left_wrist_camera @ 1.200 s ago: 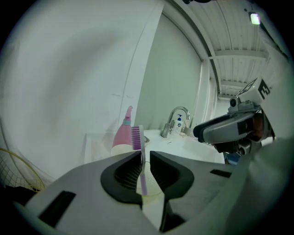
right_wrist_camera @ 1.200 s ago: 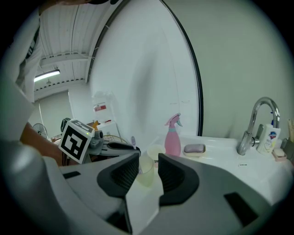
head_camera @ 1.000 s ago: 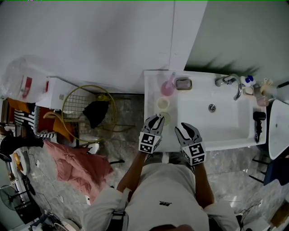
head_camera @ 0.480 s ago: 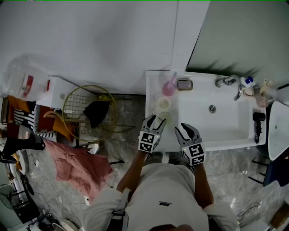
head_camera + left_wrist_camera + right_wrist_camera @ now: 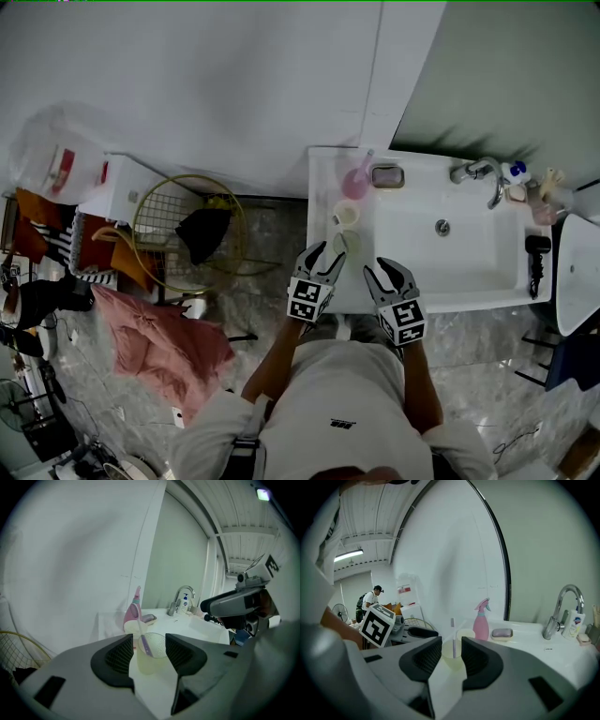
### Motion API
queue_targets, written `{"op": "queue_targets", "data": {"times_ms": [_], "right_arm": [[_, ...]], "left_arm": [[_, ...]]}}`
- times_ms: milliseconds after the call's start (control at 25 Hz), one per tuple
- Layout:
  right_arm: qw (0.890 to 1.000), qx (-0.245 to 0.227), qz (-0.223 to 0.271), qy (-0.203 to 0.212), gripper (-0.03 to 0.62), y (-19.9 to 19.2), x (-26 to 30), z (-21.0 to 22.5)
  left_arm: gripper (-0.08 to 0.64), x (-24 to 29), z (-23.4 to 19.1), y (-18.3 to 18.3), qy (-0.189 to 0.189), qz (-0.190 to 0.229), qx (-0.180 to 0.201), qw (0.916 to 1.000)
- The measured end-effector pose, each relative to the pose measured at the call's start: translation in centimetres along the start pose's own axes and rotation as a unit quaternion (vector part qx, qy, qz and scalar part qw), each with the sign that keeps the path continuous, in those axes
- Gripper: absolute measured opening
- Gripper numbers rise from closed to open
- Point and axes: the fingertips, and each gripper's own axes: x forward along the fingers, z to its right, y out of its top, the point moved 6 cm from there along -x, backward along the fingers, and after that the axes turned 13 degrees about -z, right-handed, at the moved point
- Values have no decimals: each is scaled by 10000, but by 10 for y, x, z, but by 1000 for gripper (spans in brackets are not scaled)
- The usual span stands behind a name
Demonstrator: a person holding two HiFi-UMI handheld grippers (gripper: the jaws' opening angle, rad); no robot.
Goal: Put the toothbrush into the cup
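Note:
A translucent cup (image 5: 150, 654) stands on the white sink counter (image 5: 323, 187) with a toothbrush (image 5: 143, 642) leaning in it, head up. My left gripper (image 5: 149, 656) points at this cup; its jaws are opening and the pads touch nothing, with the cup just beyond the tips. In the head view the cup (image 5: 344, 244) sits right ahead of the left gripper (image 5: 323, 255). My right gripper (image 5: 390, 273) hovers open beside it, over the counter's front edge. From the right gripper (image 5: 451, 656) view, the cup (image 5: 453, 657) and upright toothbrush (image 5: 453, 637) show between its empty jaws.
A second pale cup (image 5: 346, 215), a pink spray bottle (image 5: 355, 180) and a soap dish (image 5: 385, 175) stand further back on the counter. The basin (image 5: 469, 246) and faucet (image 5: 478, 172) lie to the right. A wire basket (image 5: 183, 230) and pink cloth (image 5: 164, 337) are on the floor at left.
My left gripper's jaws went from shut to wide apart and drew back a little from the cup. The toothbrush stays in the cup. The right gripper has held still.

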Motion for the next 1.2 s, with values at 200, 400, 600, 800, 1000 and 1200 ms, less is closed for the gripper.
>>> {"op": "queue_targets", "data": {"times_ms": [200, 400, 600, 800, 1000, 1200], "right_arm": [[10000, -39, 56, -25, 144, 2, -2, -10], [9998, -61, 170, -93, 144, 6, -6, -21], [9987, -62, 385, -315, 144, 9, -15, -30], [9952, -62, 750, -623, 143, 14, -30, -39], [9930, -19, 885, -786, 141, 16, -42, -46], [9915, -18, 953, -890, 137, 15, -49, -52]], "left_arm": [[212, -23, 1, 10, 20, 252, 80, 9996], [212, -49, 2, 23, 2, 563, 234, 9981], [210, -76, 10, 36, -136, 845, 523, 9950], [206, -101, 16, 45, -270, 1112, 702, 9909], [199, -116, 16, 50, -328, 1280, 812, 9879], [193, -124, 16, 49, -345, 1366, 835, 9865]]}}
